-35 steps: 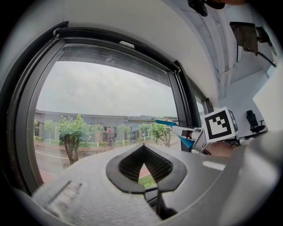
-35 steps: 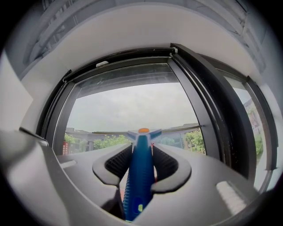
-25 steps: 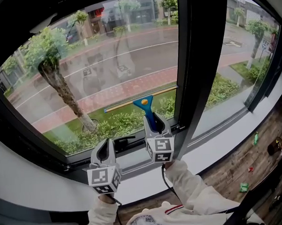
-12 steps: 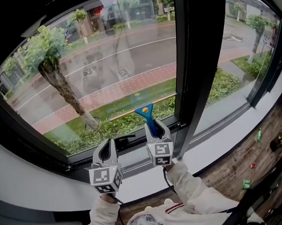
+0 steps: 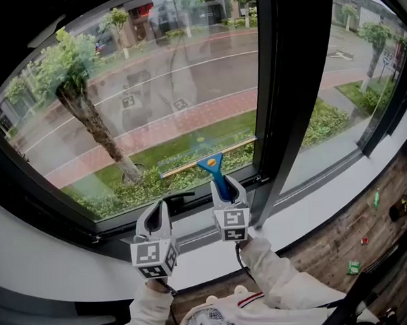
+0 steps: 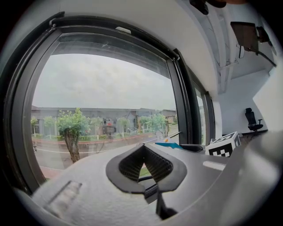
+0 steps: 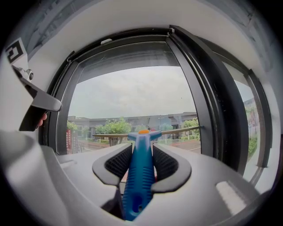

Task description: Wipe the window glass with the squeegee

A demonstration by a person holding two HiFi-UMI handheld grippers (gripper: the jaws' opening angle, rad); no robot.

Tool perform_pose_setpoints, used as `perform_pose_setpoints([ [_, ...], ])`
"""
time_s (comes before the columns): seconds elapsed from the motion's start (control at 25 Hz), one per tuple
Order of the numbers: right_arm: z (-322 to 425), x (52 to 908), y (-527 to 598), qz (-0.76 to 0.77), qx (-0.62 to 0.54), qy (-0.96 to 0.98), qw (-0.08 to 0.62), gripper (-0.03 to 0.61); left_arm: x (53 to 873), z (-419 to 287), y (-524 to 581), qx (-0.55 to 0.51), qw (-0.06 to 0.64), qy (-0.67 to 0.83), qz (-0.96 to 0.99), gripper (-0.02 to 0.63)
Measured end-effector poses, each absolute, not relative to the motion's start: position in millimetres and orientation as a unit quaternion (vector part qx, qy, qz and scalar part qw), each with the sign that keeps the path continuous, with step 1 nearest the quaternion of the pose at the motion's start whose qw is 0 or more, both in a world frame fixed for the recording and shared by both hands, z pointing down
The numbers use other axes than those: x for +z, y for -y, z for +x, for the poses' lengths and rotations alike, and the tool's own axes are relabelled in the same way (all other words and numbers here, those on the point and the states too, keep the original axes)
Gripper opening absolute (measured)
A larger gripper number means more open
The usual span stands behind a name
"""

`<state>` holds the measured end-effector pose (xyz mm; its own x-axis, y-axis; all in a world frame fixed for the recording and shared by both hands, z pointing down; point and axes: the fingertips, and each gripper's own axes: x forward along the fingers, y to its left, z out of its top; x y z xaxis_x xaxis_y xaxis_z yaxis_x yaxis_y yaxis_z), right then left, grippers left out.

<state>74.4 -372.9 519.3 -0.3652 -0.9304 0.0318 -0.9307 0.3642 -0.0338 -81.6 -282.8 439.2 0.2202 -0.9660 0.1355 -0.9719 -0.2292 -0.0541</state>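
Observation:
A blue-handled squeegee (image 5: 213, 166) with a long thin blade (image 5: 206, 157) lies against the window glass (image 5: 154, 107) low on the left pane. My right gripper (image 5: 221, 184) is shut on its handle (image 7: 139, 172), and the blade (image 7: 146, 132) runs level across the glass in the right gripper view. My left gripper (image 5: 154, 218) hangs below the pane's bottom frame, to the left of the right one, its jaws shut with nothing between them (image 6: 143, 165). From the left gripper view the squeegee (image 6: 170, 144) shows at the right.
A thick dark mullion (image 5: 284, 87) splits the left pane from the right one. A black window handle (image 5: 178, 197) sits on the bottom frame between the grippers. The white sill (image 5: 313, 201) runs below. Small items lie on the wooden floor (image 5: 368, 232) at the right.
The squeegee and my right gripper have slid down the glass toward the bottom frame. My left gripper has hardly moved.

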Motion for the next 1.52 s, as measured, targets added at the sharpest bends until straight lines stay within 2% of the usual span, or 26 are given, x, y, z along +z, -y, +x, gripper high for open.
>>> perform_pose_setpoints([
  [1.52, 71.9, 608.5, 368.1, 0.559, 0.049, 0.826, 0.057, 0.146, 488.1, -90.1, 280.5, 0.109, 0.062, 0.634, 0.763, 0.002],
])
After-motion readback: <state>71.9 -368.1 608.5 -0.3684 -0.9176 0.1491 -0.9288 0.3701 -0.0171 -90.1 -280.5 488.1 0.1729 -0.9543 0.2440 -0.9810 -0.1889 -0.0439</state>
